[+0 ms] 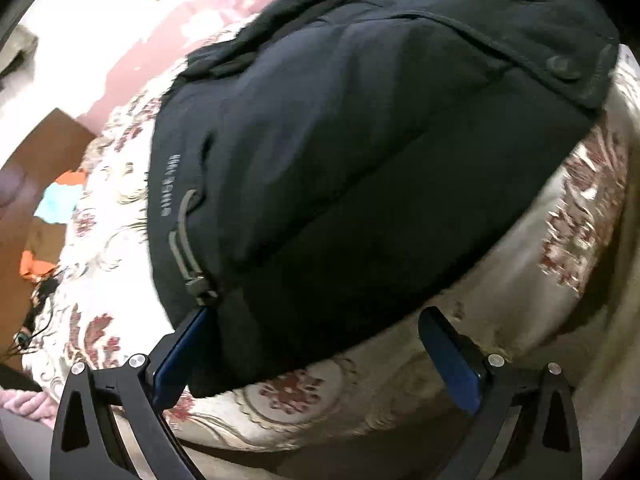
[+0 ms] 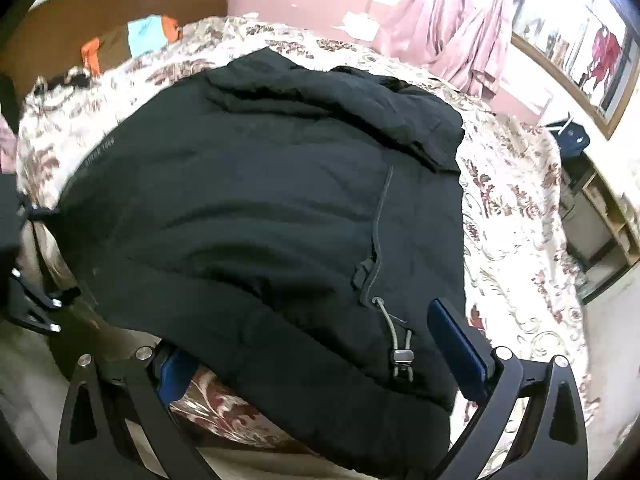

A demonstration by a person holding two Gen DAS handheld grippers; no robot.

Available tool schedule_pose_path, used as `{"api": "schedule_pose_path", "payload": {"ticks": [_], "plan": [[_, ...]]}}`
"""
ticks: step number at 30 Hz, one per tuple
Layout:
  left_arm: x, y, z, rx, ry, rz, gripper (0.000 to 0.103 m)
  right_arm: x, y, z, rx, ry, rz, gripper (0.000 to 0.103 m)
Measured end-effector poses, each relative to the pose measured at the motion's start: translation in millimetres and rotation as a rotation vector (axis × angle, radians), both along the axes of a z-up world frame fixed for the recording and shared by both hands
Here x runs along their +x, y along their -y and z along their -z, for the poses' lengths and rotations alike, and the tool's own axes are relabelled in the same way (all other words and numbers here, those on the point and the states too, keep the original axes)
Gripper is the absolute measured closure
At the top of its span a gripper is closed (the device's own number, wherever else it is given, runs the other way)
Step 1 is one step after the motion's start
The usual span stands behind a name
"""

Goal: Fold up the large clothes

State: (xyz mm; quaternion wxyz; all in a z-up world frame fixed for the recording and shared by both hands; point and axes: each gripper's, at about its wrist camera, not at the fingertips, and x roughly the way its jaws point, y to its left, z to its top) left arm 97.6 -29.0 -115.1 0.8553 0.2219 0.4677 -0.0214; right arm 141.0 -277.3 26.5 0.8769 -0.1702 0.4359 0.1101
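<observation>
floral bedspread (image 2: pixel 516 216) – pink curtains (image 2: pixel 460 28) | black jacket (image 2: pixel 260 200) | both grippers' jaws spread

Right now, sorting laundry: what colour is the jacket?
Black jacket; clearest in the right wrist view.

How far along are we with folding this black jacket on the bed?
Done: the black jacket lies on the floral bedspread, its top already folded over. In hand: both hand-held grippers, left and right, stand open with the hem between their fingers, nothing clamped. Left: grip the hem and make the next fold.
</observation>
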Motion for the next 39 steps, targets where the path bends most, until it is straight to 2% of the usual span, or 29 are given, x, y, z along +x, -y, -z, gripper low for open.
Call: {"api": "schedule_pose_path", "payload": {"ticks": [2, 4, 7, 13, 17, 21, 23, 25, 26, 27, 30, 34, 39], "plan": [[1, -3, -3, 0.036, 0.047, -0.025, 0.003, 2, 3, -2, 0.023, -0.001, 0.004, 0.002], [3, -7, -6, 0.085, 0.098, -0.046, 0.027, 2, 5, -2, 0.030, 0.009, 0.009, 0.002], [8, -14, -13, 0.112, 0.157, -0.065, 0.043, -3, 7, 1, 0.019, 0.028, 0.012, 0.002], [1, -28, -54, 0.052, 0.296, -0.050, 0.058, -17, 8, 10, -0.051, 0.057, 0.009, 0.002], [13, -33, -72, 0.006, 0.258, -0.023, 0.064, -14, 8, 20, -0.063, 0.031, 0.018, 0.002], [26, -36, -91, -0.034, 0.248, -0.017, 0.067, -13, 11, 16, -0.035, 0.060, 0.040, 0.004], [31, -37, -102, -0.047, 0.255, -0.010, 0.067, -13, 13, 10, 0.010, 0.073, 0.046, 0.018], [34, -36, -110, -0.064, 0.258, -0.003, 0.067, -12, 17, 4, 0.088, 0.083, 0.069, 0.043], [36, -36, -116, -0.078, 0.262, 0.001, 0.067, -11, 19, 0, 0.133, 0.089, 0.080, 0.049], [37, -36, -121, -0.088, 0.271, 0.004, 0.067, -9, 20, -4, 0.171, 0.098, 0.088, 0.061], [42, -35, -137, -0.106, 0.302, 0.020, 0.073, -5, 21, -16, 0.222, 0.158, 0.124, 0.070], [51, -36, -153, -0.147, 0.337, 0.032, 0.081, 4, 28, -32, 0.340, 0.207, 0.191, 0.078], [52, -37, -169, -0.181, 0.406, -0.003, 0.085, 9, 24, -41, 0.413, 0.257, 0.233, 0.088]]}}
